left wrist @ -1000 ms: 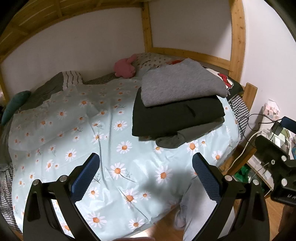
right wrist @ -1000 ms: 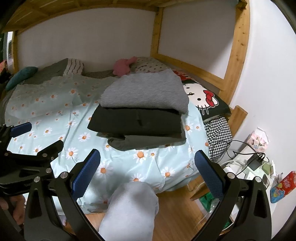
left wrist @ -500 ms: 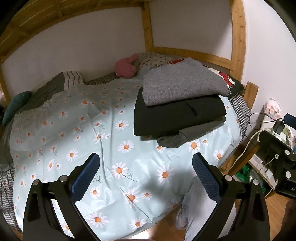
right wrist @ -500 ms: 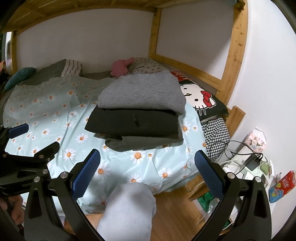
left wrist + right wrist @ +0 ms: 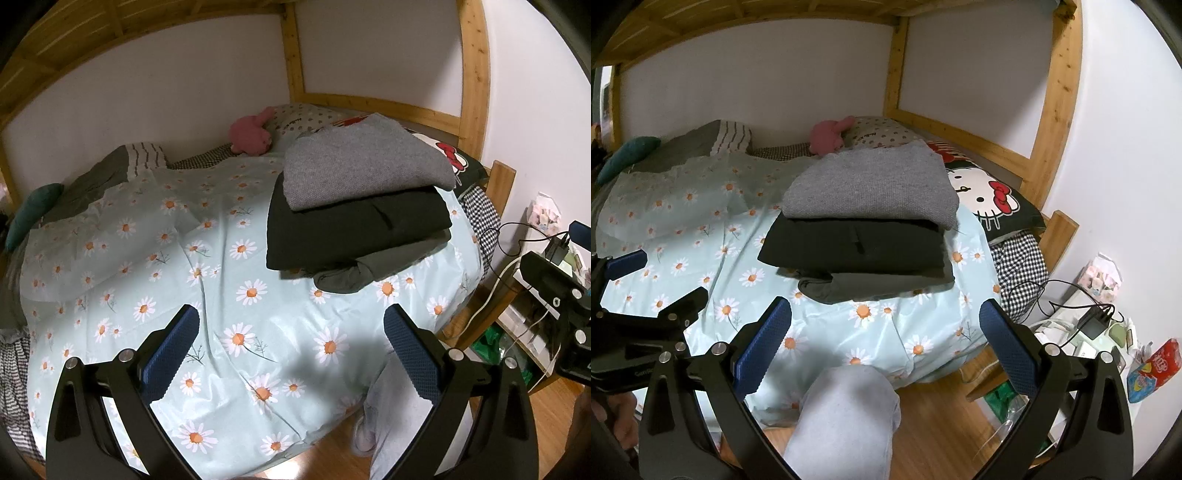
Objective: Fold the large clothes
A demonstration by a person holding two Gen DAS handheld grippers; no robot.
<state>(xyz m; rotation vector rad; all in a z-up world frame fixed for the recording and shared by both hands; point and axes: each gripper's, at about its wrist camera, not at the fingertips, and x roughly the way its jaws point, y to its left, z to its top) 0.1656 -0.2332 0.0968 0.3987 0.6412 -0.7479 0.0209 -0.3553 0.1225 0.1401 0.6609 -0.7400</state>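
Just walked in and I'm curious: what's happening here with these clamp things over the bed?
A person is holding a two-finger gripper in each hand to fold clothes. Right now the left gripper and right gripper are both open and empty, hovering above the near edge of the bed. Three folded clothes sit stacked on the daisy sheet: a grey sweater on top, a black garment under it, and a dark grey one at the bottom. No unfolded garment is in view.
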